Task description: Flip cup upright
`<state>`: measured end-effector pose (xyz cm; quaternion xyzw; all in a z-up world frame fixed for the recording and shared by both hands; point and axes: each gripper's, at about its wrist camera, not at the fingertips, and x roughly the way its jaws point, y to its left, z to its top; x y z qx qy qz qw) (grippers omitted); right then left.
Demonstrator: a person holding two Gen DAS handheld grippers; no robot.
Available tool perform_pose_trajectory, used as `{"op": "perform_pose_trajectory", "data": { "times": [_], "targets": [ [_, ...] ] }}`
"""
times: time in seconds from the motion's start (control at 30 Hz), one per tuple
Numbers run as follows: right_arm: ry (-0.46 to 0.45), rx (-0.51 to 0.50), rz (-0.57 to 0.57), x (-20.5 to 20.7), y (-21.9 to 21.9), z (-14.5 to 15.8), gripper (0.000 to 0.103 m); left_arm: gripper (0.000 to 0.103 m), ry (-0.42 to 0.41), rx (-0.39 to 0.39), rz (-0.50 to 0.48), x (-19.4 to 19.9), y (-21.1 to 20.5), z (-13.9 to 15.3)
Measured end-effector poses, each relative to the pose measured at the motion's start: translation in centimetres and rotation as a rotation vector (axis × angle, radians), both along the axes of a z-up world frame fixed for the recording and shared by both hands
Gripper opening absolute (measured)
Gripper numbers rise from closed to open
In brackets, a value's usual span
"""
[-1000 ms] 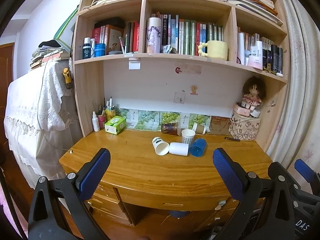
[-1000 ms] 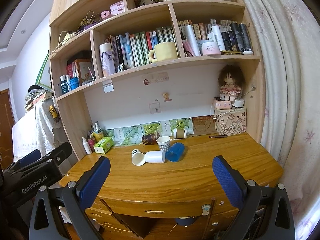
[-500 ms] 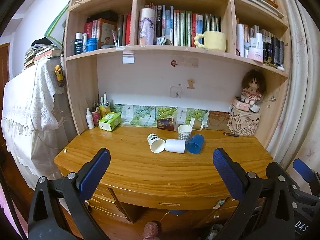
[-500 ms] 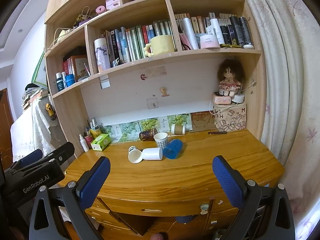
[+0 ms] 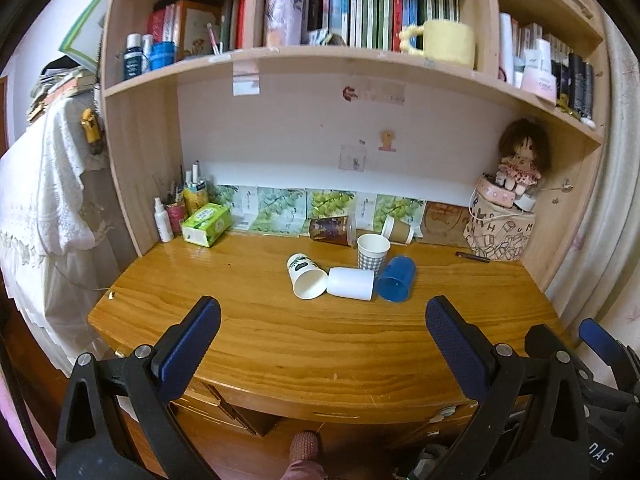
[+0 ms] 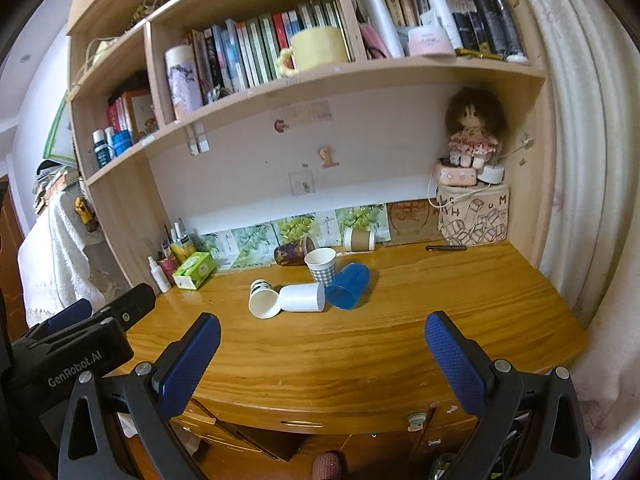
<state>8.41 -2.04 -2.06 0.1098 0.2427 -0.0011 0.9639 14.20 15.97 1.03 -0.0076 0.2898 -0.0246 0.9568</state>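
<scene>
Both tools have come nearer the desk (image 5: pixel 248 344) since 1 s ago; cups unmoved. Left tool (image 5: pixel 320 344) and right tool (image 6: pixel 320 346) hover at front edge, jaws wide, empty. White cup (image 5: pixel 351 284) lies sideways mid-desk, apparently touching blue cup (image 5: pixel 396 284).

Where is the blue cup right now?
In both views the blue cup lies on its side mid-desk, right of the white cup, before the upright checked cup.

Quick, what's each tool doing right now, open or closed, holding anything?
Left tool: open, holding nothing, short of the cups on the desk.
Right tool: open, holding nothing.
</scene>
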Motion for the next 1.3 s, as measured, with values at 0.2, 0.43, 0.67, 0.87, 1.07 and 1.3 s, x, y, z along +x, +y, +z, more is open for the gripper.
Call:
{"op": "perform_pose_trajectory", "data": {
  "times": [0.2,0.43,0.67,0.87,1.07,1.3],
  "targets": [
    [0.064,0.013,-0.004,4.2,0.1,-0.6,0.102,0.102,0.050,-0.003,-0.010,4.3,0.4,-0.6],
    [0.112,0.045,-0.009,9.6,0.8,-0.9,0.102,0.102,0.129,-0.058,-0.019,10.2,2.5,-1.4],
    [0.182,0.080,-0.006,15.2,1.9,-1.8,0.102,0.102,0.219,-0.076,-0.054,15.1,3.4,-2.8],
    [0.249,0.098,-0.011,19.5,3.0,-2.9,0.102,0.102,0.305,-0.099,-0.072,19.2,4.4,-4.4],
    [0.320,0.127,-0.038,23.0,3.5,-4.4,0.102,0.102,0.391,-0.108,-0.087,22.9,5.4,-6.3],
    [0.389,0.179,-0.101,26.9,3.0,-6.4,0.102,0.102,0.485,-0.111,-0.146,26.8,5.6,-8.9]
  ]
}}
